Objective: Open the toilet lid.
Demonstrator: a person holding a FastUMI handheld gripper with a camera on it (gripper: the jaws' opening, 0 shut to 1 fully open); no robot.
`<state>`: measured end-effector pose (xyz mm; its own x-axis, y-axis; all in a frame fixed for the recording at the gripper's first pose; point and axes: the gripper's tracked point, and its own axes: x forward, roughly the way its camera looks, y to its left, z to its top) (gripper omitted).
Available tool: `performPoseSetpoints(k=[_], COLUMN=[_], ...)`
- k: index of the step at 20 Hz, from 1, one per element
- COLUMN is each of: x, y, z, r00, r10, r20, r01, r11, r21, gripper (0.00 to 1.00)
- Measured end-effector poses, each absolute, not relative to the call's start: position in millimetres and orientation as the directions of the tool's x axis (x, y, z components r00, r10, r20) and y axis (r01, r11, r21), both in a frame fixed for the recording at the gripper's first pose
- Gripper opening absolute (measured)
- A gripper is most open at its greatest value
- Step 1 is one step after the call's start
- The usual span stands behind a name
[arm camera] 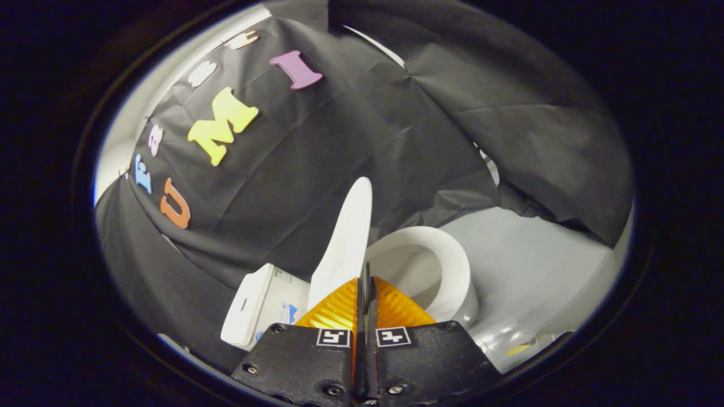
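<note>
The gripper [365, 282] is closed, its fingers pinching the lower edge of the white toilet lid [346, 237]. The lid stands raised edge-on, its long axis rising away from the fingers, beside the open bowl [452, 265]. It looks stiff, light, smooth plastic, best held at its rim.

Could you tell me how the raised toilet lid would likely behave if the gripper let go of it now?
The lid looks thin and rigid, probably light plastic. Standing nearly upright above the bowl, it might tip either way. The gripper fingers look closed at its edge.
</note>
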<state>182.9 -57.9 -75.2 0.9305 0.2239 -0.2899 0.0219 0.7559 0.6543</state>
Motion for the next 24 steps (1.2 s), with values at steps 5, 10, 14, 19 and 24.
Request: performPoseSetpoints(k=[5, 10, 14, 19, 24], x=[180, 179, 178, 172, 171], y=[-42, -28, -18, 2, 18], z=[-53, -34, -27, -8, 7], r00=[0.933, 0.939, 0.939, 0.947, 0.957], r10=[0.23, 0.227, 0.223, 0.201, 0.164], r20=[-0.277, -0.259, -0.261, -0.25, -0.239], r01=[-0.003, -0.022, -0.027, -0.041, -0.04], r11=[0.774, 0.79, 0.806, 0.848, 0.892], r21=[0.634, 0.612, 0.592, 0.529, 0.451], gripper=[0.04, 0.04, 0.04, 0.04, 0.04])
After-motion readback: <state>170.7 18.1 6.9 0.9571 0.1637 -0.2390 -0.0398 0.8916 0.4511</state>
